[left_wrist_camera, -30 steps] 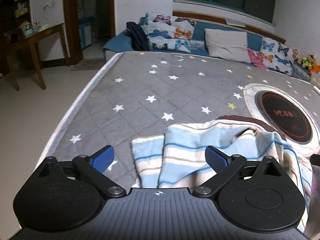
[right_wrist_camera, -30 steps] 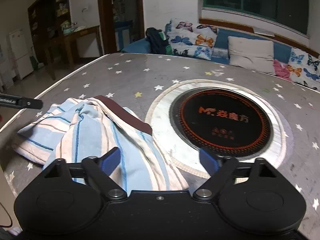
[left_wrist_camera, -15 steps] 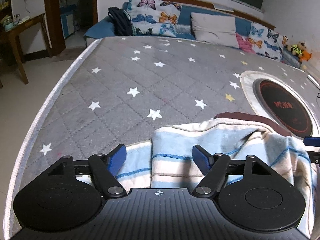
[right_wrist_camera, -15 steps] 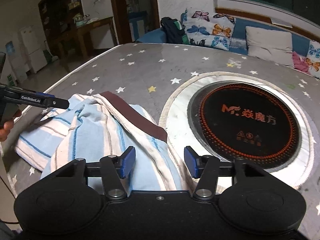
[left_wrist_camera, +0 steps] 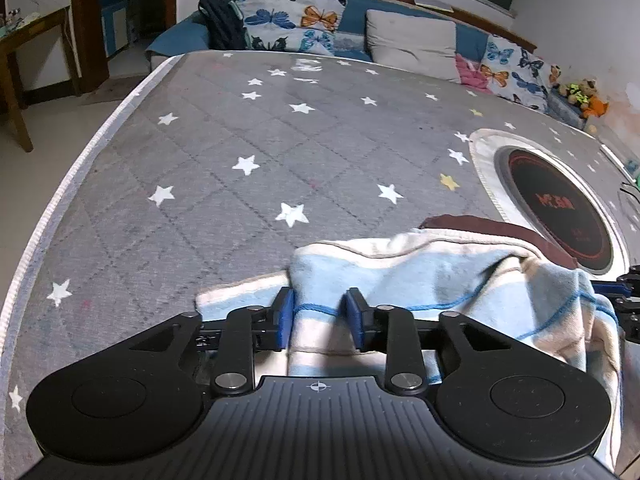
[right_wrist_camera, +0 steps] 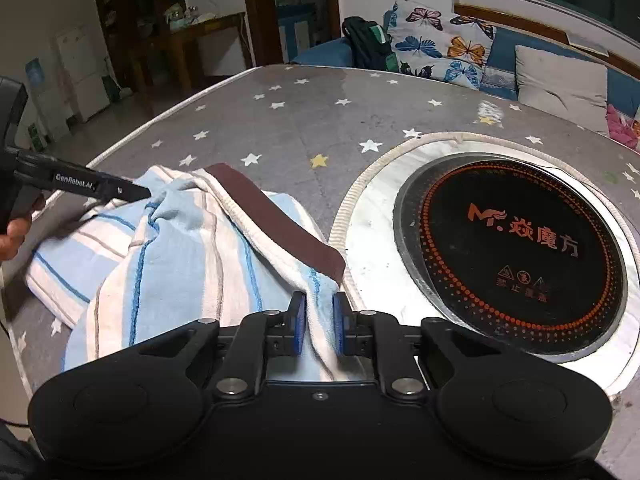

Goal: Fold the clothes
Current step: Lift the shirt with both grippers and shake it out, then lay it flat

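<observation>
Grey star-print mattress (left_wrist_camera: 248, 208): L gripper (left_wrist_camera: 319, 317) & R gripper (right_wrist_camera: 319, 327), both low, apparently pinching striped garment (right_wrist_camera: 180, 256).

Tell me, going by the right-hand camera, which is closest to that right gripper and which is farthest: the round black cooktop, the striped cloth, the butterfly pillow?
From the right gripper:
1. Striped cloth: pinched between its fingers, spreading to the left.
2. Round black cooktop: set in the table just ahead, to the right.
3. Butterfly pillow: on the sofa beyond the table's far edge.

Garment (right_wrist_camera: 188, 248) on tabletop (left_wrist_camera: 248, 128) near edge, left of cooktop (right_wrist_camera: 516, 256). Cooktop inset in tabletop. Sofa (left_wrist_camera: 408, 36) behind tabletop, pillows (right_wrist_camera: 440, 44) on it.
</observation>
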Tool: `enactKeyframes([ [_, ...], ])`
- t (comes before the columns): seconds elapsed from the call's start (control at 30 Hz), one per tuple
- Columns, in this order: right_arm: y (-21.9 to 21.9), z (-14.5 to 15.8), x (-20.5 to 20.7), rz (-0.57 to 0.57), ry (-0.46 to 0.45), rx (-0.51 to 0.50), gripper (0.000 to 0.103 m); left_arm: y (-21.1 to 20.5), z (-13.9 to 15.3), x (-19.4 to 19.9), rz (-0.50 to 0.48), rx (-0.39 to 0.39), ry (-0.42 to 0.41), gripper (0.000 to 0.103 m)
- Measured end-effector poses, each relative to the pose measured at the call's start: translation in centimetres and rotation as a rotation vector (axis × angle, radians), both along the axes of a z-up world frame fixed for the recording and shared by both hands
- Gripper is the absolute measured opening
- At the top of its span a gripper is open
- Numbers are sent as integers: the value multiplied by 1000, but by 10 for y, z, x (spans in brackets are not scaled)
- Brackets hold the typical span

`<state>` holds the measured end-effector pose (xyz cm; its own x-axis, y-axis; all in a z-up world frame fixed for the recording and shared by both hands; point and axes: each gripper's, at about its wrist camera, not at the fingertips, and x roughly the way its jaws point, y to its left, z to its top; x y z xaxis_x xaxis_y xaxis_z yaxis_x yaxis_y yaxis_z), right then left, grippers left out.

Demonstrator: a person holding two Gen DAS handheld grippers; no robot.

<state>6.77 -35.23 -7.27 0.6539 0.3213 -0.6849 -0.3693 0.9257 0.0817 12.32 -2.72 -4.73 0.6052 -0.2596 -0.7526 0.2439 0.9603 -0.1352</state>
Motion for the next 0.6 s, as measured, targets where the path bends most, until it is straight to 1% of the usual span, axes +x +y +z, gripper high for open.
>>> enactKeyframes([
  [0.17, 2, -1, 4, 14, 5, -11, 15, 3, 1, 3, 7, -4, 7, 38],
  [0.2, 3, -1, 4, 19, 4, -17, 15, 4, 0, 5, 0, -17, 16, 35],
  [0.27, 3, -1, 3, 29, 1, -27, 15, 6, -1, 6, -17, -53, 27, 21],
  [0.33, 3, 0, 4, 36, 1, -35, 15, 8, -1, 7, -24, -77, 34, 17],
  [0.43, 3, 9, 9, 42, -19, -57, 8, 12, 4, 12, -25, -125, 37, 10],
  [0.53, 4, 24, 16, 50, -55, -87, 6, 15, 13, 17, -21, -157, 22, 9],
  [0.6, 6, 41, 29, 48, -95, -117, 5, 15, 22, 24, -21, -172, 1, 9],
])
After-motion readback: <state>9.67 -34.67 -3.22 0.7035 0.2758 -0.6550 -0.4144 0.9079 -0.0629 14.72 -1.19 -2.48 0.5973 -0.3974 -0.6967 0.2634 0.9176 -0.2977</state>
